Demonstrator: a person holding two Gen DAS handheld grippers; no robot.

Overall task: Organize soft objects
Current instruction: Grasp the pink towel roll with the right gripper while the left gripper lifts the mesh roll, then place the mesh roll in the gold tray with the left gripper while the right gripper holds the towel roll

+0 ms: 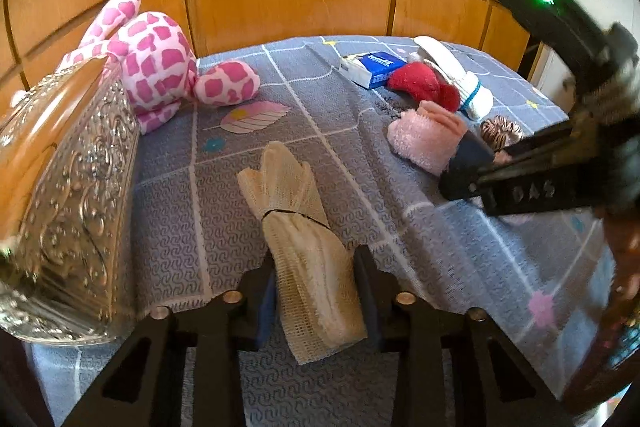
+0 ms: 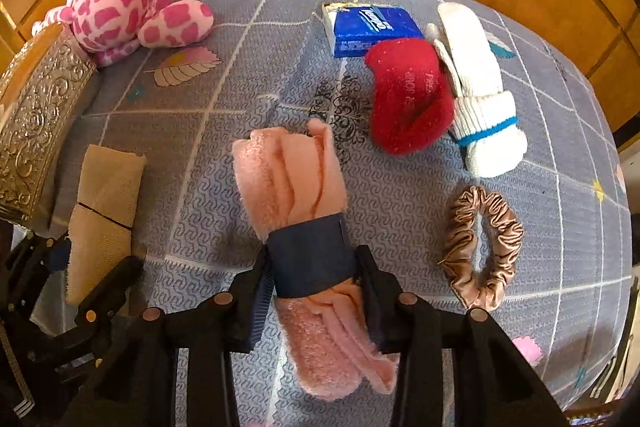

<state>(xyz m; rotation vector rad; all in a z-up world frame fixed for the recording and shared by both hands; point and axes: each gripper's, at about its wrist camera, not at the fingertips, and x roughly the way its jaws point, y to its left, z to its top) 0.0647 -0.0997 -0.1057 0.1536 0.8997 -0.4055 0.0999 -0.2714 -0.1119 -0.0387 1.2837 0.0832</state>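
My left gripper [image 1: 316, 291] is shut on a rolled cream gauze cloth [image 1: 298, 227] that lies on the grey patterned tablecloth [image 1: 240, 227]; it also shows in the right wrist view [image 2: 104, 211]. My right gripper [image 2: 314, 291] is shut on a rolled pink fluffy towel [image 2: 292, 175] with a dark blue band [image 2: 310, 257]. In the left wrist view the right gripper [image 1: 472, 179] holds that pink towel [image 1: 424, 139] at the right.
A pink spotted plush toy [image 2: 120, 3] and an embossed silver box [image 2: 36, 115] sit at the left. A blue tissue pack [image 2: 372, 27], a red cloth [image 2: 408, 95], a white sock [image 2: 476, 79] and a brown scrunchie [image 2: 484, 247] lie at the right. Wooden panels stand behind.
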